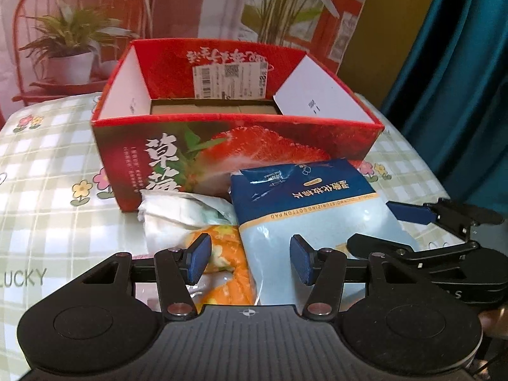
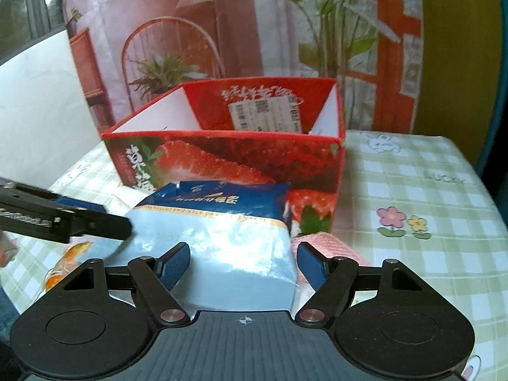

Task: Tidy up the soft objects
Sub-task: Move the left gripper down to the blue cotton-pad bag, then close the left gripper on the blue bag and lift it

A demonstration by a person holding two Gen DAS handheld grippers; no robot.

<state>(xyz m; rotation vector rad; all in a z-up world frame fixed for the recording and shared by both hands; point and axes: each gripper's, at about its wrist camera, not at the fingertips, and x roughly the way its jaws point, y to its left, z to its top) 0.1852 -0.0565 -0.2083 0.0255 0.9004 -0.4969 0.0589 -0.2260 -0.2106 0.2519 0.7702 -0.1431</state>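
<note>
Both grippers tilt downward toward the red box (image 1: 235, 146). The left gripper (image 1: 250, 262) has its jaws partly apart, nearer than the box. The right gripper (image 2: 243, 265) sits just to its right, blue pads straddling a pale packet (image 2: 241, 254) below the box.

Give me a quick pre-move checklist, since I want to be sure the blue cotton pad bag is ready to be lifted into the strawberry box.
1. Cotton pad bag between the right gripper pads: ok.
2. Right pads pressing the bag: cannot tell; a gap shows at the right pad.
3. Left gripper on the bag: not ok; it straddles the bag edge and the orange packet, pads not touching.
4. Strawberry box open on top: ok.
5. Room in the box: cannot tell; the floor is mostly hidden.
</note>
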